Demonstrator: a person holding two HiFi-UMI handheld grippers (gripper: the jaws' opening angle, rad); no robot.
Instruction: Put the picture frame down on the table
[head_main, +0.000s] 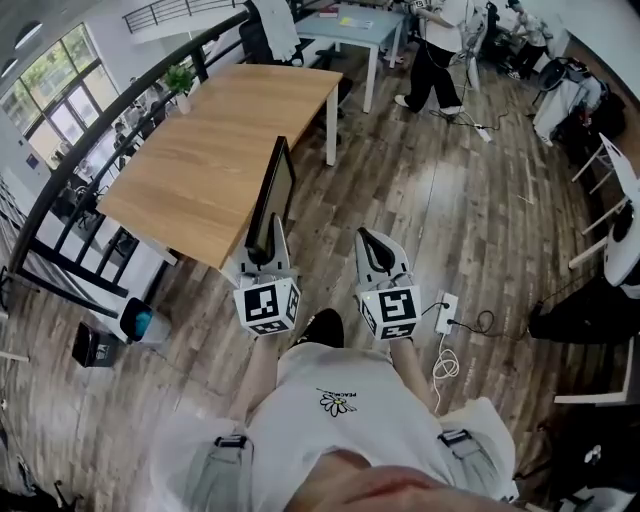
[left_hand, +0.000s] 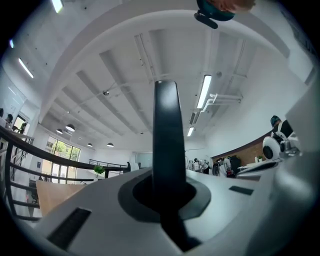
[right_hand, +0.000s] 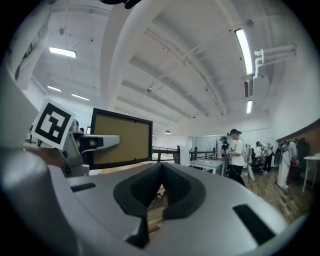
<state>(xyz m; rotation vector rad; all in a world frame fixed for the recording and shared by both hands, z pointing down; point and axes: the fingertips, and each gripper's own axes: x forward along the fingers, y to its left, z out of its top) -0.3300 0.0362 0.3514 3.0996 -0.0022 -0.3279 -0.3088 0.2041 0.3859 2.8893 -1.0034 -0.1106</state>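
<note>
The picture frame (head_main: 274, 192) is black-rimmed and stands upright, seen edge-on in the head view, over the near right edge of the wooden table (head_main: 200, 160). My left gripper (head_main: 267, 248) is shut on its lower end. In the left gripper view the frame's dark edge (left_hand: 167, 135) rises straight up from between the jaws of the left gripper (left_hand: 163, 192). In the right gripper view the frame (right_hand: 121, 137) shows its brown face, with the left gripper (right_hand: 80, 145) clamped on it. My right gripper (head_main: 373, 248) (right_hand: 161, 187) is shut and holds nothing, just right of the left one.
A small potted plant (head_main: 180, 80) stands at the table's far corner. A black railing (head_main: 90, 150) runs along the left. A white table (head_main: 350, 25) and people (head_main: 440, 50) are at the back. A power strip with cable (head_main: 447, 312) lies on the wood floor.
</note>
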